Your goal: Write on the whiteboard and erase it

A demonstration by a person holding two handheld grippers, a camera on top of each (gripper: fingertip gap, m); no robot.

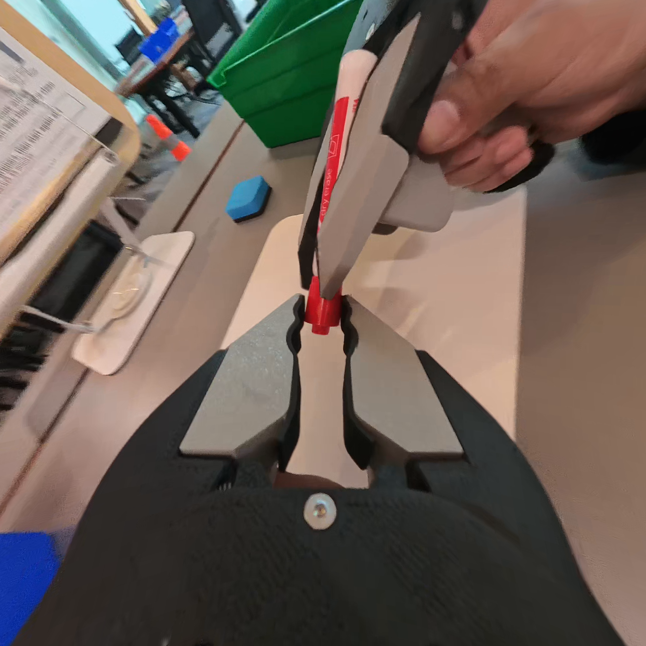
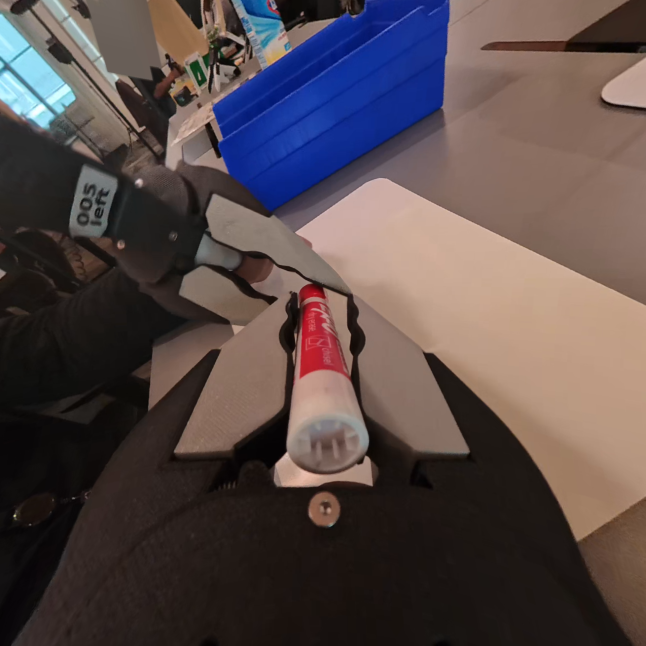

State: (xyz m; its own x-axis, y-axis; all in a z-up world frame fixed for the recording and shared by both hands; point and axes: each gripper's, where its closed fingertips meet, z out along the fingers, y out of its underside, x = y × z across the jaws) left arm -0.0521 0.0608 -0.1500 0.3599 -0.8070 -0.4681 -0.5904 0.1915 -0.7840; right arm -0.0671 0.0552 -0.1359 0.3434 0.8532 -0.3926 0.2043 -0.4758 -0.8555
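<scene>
A red dry-erase marker (image 2: 323, 353) with a white barrel lies along my right gripper (image 2: 321, 300), which is shut on it. In the left wrist view the right gripper (image 1: 320, 283) comes down from the upper right, held by a hand, with the marker (image 1: 337, 140) pointing down. My left gripper (image 1: 322, 307) is shut on the marker's red cap (image 1: 321, 314); it also shows in the right wrist view (image 2: 311, 293). Both are just above the white whiteboard (image 1: 437, 332) (image 2: 472, 314) lying flat on the table. A blue eraser (image 1: 248, 199) lies beyond the board's far left corner.
A green bin (image 1: 279, 80) stands behind the eraser. A blue bin (image 2: 332, 105) stands at the board's other end. A clear stand on a white base (image 1: 133, 300) and an orange cone (image 1: 167, 136) are on the left. A white monitor foot (image 2: 625, 87) is at the right. Less than 4 cm separates the two grippers' tips. The blue eraser (image 1: 248, 199) is about 25 centimeters from both grippers' fingertips.
</scene>
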